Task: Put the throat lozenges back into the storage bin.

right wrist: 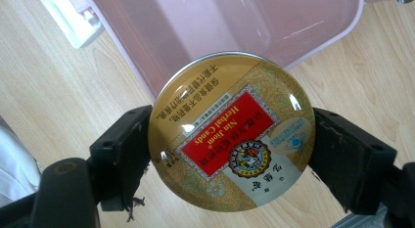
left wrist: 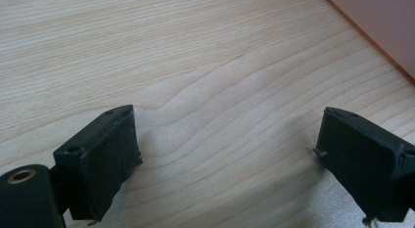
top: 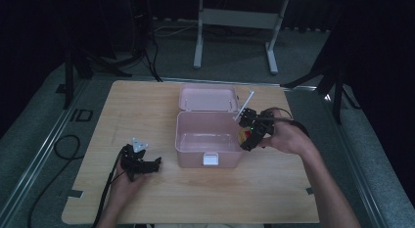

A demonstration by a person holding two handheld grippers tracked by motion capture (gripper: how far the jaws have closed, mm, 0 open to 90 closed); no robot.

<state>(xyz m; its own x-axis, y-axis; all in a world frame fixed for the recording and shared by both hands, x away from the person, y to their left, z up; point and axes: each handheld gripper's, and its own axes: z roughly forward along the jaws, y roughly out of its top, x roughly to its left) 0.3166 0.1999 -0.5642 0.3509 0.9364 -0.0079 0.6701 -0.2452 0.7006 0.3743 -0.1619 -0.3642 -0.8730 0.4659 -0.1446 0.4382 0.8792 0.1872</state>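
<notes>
Right gripper [top: 249, 135] has its jaws clenched on the round herbal candy tin [right wrist: 231, 131], held at the right rim of the open pink box [top: 182, 140]. Left gripper [top: 142, 163] rests low over the bare tabletop [left wrist: 205, 66], jaws spread wide and holding nothing.

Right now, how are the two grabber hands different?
The right gripper is shut on a round gold candy tin, while the left gripper is open with nothing between its fingers. The right gripper is at the right edge of the open pink box; the left gripper sits low over the bare wooden table, apart from the box. Both have black fingers.
</notes>
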